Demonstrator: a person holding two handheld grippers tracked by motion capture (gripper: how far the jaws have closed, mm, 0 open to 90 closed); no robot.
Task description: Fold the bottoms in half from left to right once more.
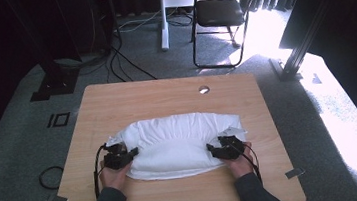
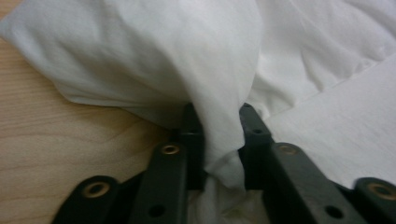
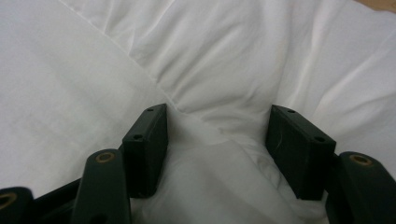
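Cloth [image 1: 178, 143] long axis left-right; left gripper [image 1: 130, 152] pinching it, right gripper [image 1: 213, 149] spread

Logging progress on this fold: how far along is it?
Done: the white cloth lies bunched, its near layer doubled over. In hand: the left gripper pinches a fold; the right gripper is open over the cloth. Left: the far half is rumpled, so smoothing and further folds likely remain.

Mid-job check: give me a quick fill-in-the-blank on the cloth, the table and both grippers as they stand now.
1. The white fabric cloth lies on a ____ table.
2. The left gripper is ____ on a fold of that cloth.
3. The right gripper has its fingers ____, with cloth lying between them.

Missing words: wooden; shut; open
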